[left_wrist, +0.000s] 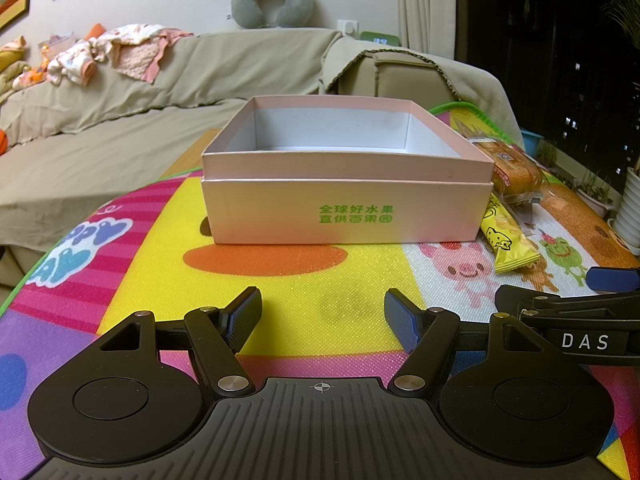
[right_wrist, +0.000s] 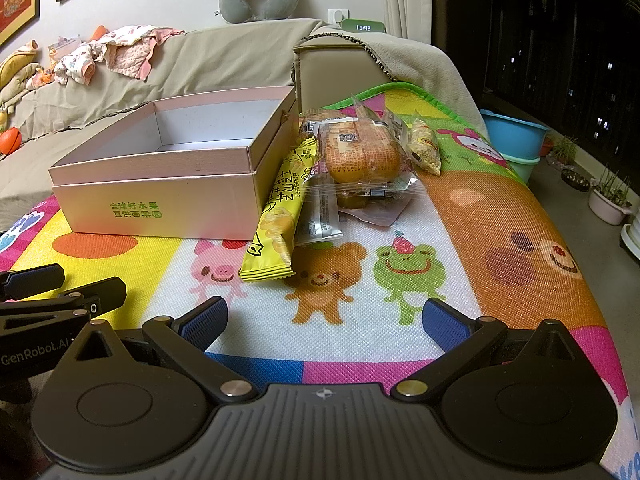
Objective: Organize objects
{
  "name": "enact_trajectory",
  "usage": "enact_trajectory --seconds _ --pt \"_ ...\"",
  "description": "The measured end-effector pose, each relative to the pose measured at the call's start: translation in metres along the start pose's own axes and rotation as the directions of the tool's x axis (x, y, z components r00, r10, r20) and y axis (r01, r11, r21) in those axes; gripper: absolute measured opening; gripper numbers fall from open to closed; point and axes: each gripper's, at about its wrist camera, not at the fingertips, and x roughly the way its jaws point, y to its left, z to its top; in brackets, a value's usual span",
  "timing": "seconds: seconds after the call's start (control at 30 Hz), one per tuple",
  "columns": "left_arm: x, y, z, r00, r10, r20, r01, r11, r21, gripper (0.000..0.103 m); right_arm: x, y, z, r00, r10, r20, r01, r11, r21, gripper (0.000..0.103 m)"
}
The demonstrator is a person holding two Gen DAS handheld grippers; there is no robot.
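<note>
An open pink box [left_wrist: 344,204] [right_wrist: 160,196] with green lettering stands on the colourful play mat, its inside bare. Just right of it lies a pile of wrapped snacks: a long yellow packet [right_wrist: 278,216] [left_wrist: 506,240], a clear-wrapped orange bun [right_wrist: 360,152] [left_wrist: 514,172], a flat clear packet [right_wrist: 322,216] and a small grain bar [right_wrist: 426,144]. My left gripper [left_wrist: 322,316] hovers open in front of the box, nothing between its fingers. My right gripper [right_wrist: 324,320] is open over the bear and frog prints, short of the snacks.
The mat [right_wrist: 500,216] covers a table whose edges fall off at left and right. A covered sofa [left_wrist: 120,120] with clothes lies behind. Blue basins [right_wrist: 514,138] and plant pots [right_wrist: 610,200] stand to the right. Each gripper shows at the other view's edge.
</note>
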Motion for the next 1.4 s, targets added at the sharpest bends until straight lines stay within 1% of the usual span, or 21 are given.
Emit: enact_trajectory --seconds 0.77,1.0,1.07,1.33,1.4 --pt "-0.002 0.002 0.000 1.000 0.010 0.001 -0.010 1.000 0.012 0.074 0.002 0.000 0.001 1.000 -0.001 -0.001 0.001 1.000 -0.002 0.103" --pt "0.000 -0.003 0.002 1.000 0.016 0.000 -0.016 1.000 0.017 0.075 -0.001 0.000 0.001 1.000 0.002 -0.003 -0.002 1.000 0.002 0.103" --pt "-0.002 -0.001 0.001 1.000 0.012 0.001 -0.012 1.000 0.013 0.075 -0.001 0.001 0.001 1.000 0.003 -0.010 -0.003 1.000 0.002 0.103" --pt "-0.001 0.000 0.001 1.000 0.013 0.000 -0.013 1.000 0.014 0.075 0.004 -0.005 0.010 0.996 0.035 -0.087 -0.036 0.999 -0.005 0.103" --pt "-0.001 0.000 0.001 1.000 0.012 0.001 -0.012 1.000 0.012 0.075 0.004 -0.001 0.011 0.995 0.015 -0.103 -0.017 1.000 -0.018 0.103"
